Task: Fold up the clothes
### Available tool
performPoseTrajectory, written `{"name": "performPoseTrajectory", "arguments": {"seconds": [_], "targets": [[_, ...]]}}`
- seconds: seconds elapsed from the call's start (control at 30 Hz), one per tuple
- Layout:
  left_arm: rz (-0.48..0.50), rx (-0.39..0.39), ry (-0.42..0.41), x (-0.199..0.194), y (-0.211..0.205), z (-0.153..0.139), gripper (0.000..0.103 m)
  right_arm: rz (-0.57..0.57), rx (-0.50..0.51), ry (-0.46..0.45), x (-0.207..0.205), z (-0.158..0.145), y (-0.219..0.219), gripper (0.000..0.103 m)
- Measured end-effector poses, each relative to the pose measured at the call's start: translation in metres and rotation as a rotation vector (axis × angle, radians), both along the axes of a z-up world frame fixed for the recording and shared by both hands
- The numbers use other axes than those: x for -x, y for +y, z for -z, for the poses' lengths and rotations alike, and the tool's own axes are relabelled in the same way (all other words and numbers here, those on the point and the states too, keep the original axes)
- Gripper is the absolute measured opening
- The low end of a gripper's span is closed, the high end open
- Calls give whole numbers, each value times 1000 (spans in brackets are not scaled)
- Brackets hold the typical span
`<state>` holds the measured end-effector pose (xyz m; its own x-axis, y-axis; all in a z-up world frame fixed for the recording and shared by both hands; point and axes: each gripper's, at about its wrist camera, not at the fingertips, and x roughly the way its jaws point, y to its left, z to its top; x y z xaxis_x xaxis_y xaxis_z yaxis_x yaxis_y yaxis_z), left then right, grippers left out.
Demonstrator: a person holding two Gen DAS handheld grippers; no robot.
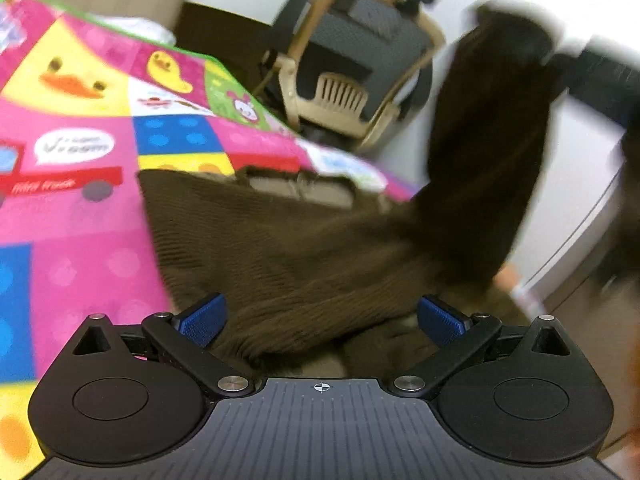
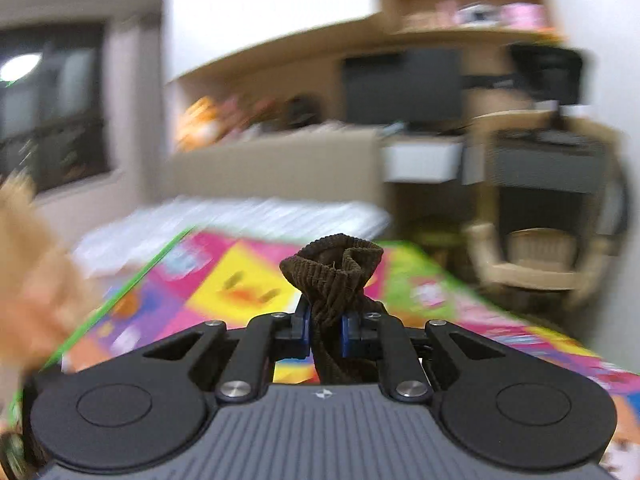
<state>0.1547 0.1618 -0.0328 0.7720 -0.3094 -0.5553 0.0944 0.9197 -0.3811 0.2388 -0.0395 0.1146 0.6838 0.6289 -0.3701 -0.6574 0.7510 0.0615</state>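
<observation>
A brown ribbed knit sweater (image 1: 280, 248) lies on a colourful play mat (image 1: 80, 152), its collar toward the far edge. One sleeve (image 1: 488, 152) is lifted high at the right, blurred. My left gripper (image 1: 322, 316) hovers low over the sweater's near part, wide open, with only cloth under its blue pads (image 1: 202, 318). In the right wrist view my right gripper (image 2: 326, 330) is shut on the sleeve's ribbed cuff (image 2: 332, 268), which bunches up above the fingers, well above the mat (image 2: 248, 280).
A beige and grey chair (image 1: 352, 72) stands past the mat's far edge, by a white wall. The right wrist view shows white bedding (image 2: 240, 216), a desk with a dark monitor (image 2: 402, 84), shelves, and a blurred tan shape (image 2: 36, 280) at the left.
</observation>
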Motion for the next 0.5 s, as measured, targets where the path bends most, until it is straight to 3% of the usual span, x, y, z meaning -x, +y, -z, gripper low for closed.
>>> {"name": "performPoseTrajectory", "arguments": {"seconds": [0.1, 0.17, 0.23, 0.3, 0.4, 0.5], "targets": [[-23, 95, 7, 15, 22, -13, 103, -112, 80, 59, 6, 37, 49, 13], [-40, 71, 16, 30, 34, -15, 103, -167, 115, 116, 10, 60, 67, 16], [-60, 53, 27, 40, 43, -15, 103, -215, 137, 169, 14, 78, 79, 28], [-74, 60, 30, 44, 49, -17, 103, -233, 87, 175, 16, 71, 70, 52], [-81, 101, 8, 39, 53, -24, 103, -239, -10, 159, 19, 53, 44, 67], [-63, 148, -4, 23, 45, -30, 103, -154, -92, 97, 18, 30, -4, 82]]}}
